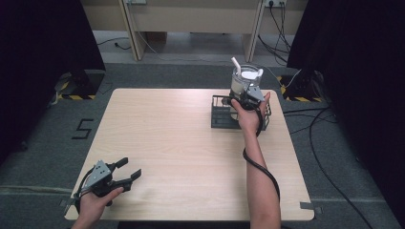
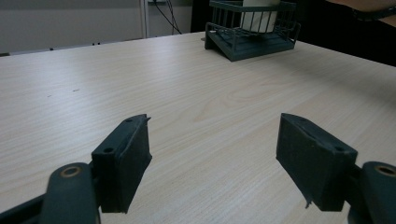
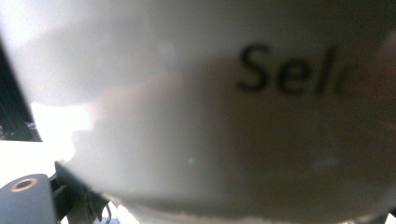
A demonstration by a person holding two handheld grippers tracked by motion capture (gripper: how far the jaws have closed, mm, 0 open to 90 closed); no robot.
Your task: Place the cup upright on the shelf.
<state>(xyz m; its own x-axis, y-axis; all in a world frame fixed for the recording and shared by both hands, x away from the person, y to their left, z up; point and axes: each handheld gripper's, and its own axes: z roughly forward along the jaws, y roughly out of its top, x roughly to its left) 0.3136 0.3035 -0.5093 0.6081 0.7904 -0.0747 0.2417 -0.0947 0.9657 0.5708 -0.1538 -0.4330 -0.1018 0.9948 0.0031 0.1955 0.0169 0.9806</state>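
High view: right gripper (image 1: 248, 97) at upper right, pressed to a white cup (image 1: 246, 78) above the black wire basket (image 1: 220, 116); grip unclear. Left gripper (image 1: 125, 171) idle, lower left of the worktop (image 1: 181, 152).

Left gripper view: jaws wide apart, empty; basket at top centre.

Right gripper view: cup wall close up, jaw spacing impossible to tell. Best kept upright, clear of the basket rim.

Lab setup: black curtains (image 1: 38, 57), hazard-taped stands (image 1: 76, 86), floor cables (image 1: 329, 143).

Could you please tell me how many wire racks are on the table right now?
1. The dark wire rack sits at the table's far right, with a white container in it at the right gripper. Nothing suggests another is hidden.
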